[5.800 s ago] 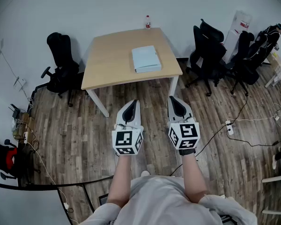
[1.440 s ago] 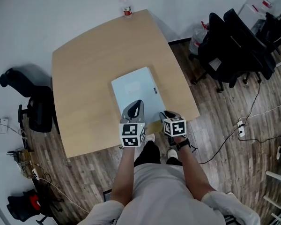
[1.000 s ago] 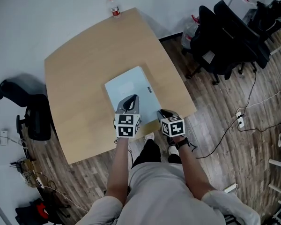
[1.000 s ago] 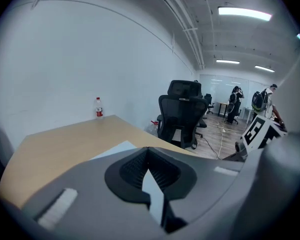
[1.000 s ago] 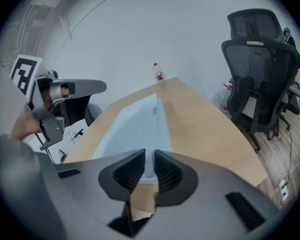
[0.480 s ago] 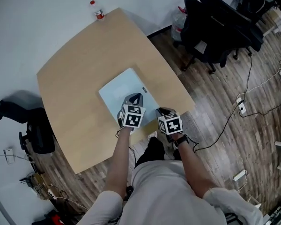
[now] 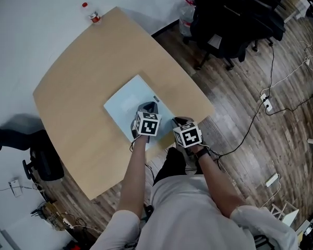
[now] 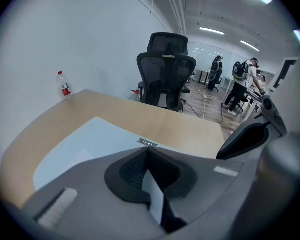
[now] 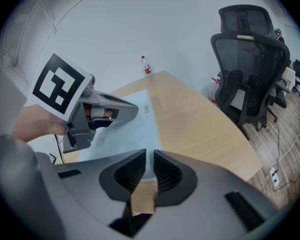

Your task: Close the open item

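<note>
- Nearest me, the right gripper (image 7: 178,122) hangs over the near edge of the bench (image 7: 78,66), just beside the pale blue folder (image 7: 126,100). Its jaws have just been closing to a narrow slit with nothing between them. It looks parked there to leave the other gripper room.
- The left gripper (image 7: 149,107) tilts down over the folder's near right part. Its jaws are pressed together at the tips and pinch nothing. I'd guess the closed tips are meant for pushing a cover rather than gripping it.
- The folder lies flat in the middle of the bench, with a small label (image 7: 156,99) at its right edge. I cannot make out any raised flap from here.
- A bottle (image 7: 93,15) stands at the far corner, well apart from everything.
- Compared with 1 second ago, the left gripper has dropped closer to the folder, while the right has barely shifted.
</note>
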Demonstrator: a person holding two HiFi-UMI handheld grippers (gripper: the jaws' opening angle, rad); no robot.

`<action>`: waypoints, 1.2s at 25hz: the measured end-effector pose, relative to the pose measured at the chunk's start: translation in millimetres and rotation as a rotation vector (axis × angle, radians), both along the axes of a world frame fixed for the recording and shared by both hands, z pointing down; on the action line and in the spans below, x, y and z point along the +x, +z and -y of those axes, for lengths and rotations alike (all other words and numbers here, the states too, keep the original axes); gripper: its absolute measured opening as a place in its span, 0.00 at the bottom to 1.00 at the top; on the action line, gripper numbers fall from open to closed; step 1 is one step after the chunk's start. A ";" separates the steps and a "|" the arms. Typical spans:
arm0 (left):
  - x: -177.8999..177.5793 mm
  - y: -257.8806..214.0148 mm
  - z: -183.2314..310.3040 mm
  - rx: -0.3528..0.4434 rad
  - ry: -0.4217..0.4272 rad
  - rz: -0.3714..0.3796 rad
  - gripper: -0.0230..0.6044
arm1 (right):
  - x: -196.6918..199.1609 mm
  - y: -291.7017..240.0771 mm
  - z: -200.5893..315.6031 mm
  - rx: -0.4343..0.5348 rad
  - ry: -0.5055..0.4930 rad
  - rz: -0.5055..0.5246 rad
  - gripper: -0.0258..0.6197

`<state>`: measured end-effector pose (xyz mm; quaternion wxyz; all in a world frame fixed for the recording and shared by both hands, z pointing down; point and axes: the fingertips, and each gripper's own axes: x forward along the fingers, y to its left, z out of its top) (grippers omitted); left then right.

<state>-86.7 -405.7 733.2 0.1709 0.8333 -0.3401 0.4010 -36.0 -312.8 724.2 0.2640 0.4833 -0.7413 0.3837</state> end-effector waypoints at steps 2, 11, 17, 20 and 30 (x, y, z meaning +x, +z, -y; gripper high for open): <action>0.1 5.7 -0.3 -0.010 -0.001 0.008 0.05 | 0.8 1.1 -0.6 -0.007 0.005 -0.005 0.12; 2.3 13.9 -0.7 -0.041 -0.029 -0.004 0.05 | 2.9 0.5 -1.3 -0.011 -0.023 -0.086 0.12; 1.3 17.0 1.1 -0.045 -0.049 -0.011 0.05 | 3.7 8.1 -2.4 -0.028 -0.053 -0.125 0.12; 1.9 16.8 1.6 -0.039 -0.067 -0.034 0.05 | 5.4 9.5 -4.1 -0.048 -0.030 -0.078 0.12; -6.6 -24.6 6.1 0.019 -0.171 -0.152 0.05 | 32.8 -30.0 12.8 0.038 0.015 -0.040 0.21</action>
